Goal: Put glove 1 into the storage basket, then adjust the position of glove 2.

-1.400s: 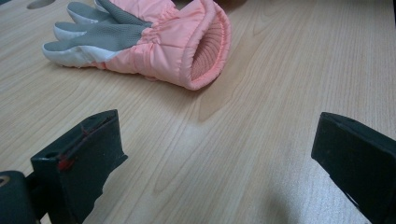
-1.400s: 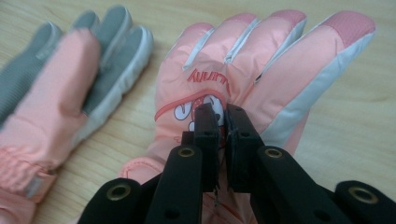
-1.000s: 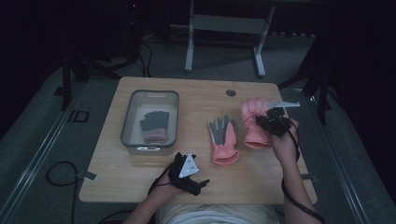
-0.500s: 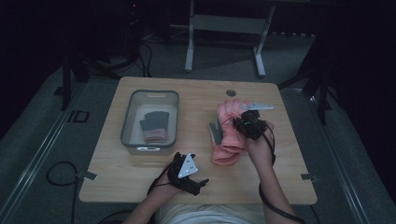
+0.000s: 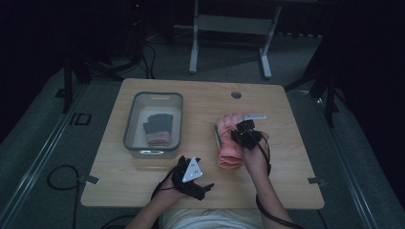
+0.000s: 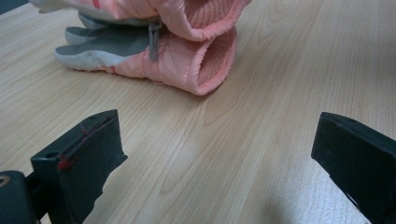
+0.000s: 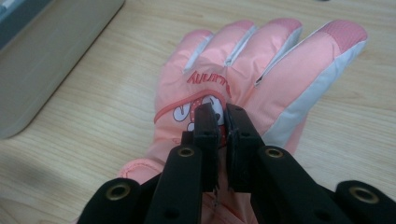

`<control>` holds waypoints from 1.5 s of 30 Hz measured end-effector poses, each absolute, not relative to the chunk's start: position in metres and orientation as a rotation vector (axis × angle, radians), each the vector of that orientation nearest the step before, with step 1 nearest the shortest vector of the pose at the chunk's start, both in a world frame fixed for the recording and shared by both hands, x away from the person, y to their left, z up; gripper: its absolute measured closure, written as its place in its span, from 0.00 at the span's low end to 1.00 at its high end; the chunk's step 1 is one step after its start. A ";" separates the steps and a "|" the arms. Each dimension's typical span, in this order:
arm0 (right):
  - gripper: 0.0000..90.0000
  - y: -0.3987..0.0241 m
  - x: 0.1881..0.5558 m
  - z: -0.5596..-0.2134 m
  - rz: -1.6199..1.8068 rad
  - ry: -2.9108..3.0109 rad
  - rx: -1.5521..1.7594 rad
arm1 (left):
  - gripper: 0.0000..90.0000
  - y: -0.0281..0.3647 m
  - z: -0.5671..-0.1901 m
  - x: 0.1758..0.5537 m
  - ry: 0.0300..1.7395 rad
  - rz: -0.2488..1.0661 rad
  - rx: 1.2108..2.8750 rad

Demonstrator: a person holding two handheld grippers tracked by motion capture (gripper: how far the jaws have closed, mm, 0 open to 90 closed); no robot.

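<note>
Pinching pink glove (image 7: 261, 88) in right gripper (image 7: 218, 116), stacked on second glove (image 6: 140, 56) right of bin (image 5: 131, 121) | left gripper (image 6: 215, 154) jaws apart, empty, near glove cuffs

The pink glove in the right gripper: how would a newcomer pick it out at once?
Start at the wooden table, then go right of the grey bin to the two stacked gloves. The pink glove is the top one, pinched in the shut jaws of the right gripper. Unlike the lower glove, it shows its printed back, not a grey palm.
</note>
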State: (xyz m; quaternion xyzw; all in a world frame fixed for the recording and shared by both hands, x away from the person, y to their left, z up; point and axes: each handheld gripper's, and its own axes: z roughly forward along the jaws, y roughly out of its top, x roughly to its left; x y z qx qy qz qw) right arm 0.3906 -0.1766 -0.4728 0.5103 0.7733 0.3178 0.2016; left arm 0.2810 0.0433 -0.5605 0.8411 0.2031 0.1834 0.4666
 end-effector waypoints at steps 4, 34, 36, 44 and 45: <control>0.94 -0.175 0.396 -0.480 0.874 2.194 1.430 | 0.02 0.043 -0.561 0.282 0.495 0.453 2.074; 0.65 -0.189 0.389 -0.468 1.059 2.359 1.197 | 0.02 0.048 -0.563 0.286 0.517 0.411 2.034; 0.65 -0.192 0.389 -0.466 1.055 2.352 1.177 | 0.02 0.049 -0.563 0.286 0.511 0.392 2.030; 0.62 -0.208 0.389 -0.465 1.040 2.337 1.180 | 0.05 0.048 -0.560 0.285 0.525 0.376 2.012; 0.63 -0.212 0.389 -0.465 1.043 2.329 1.175 | 0.07 0.046 -0.557 0.285 0.547 0.375 2.014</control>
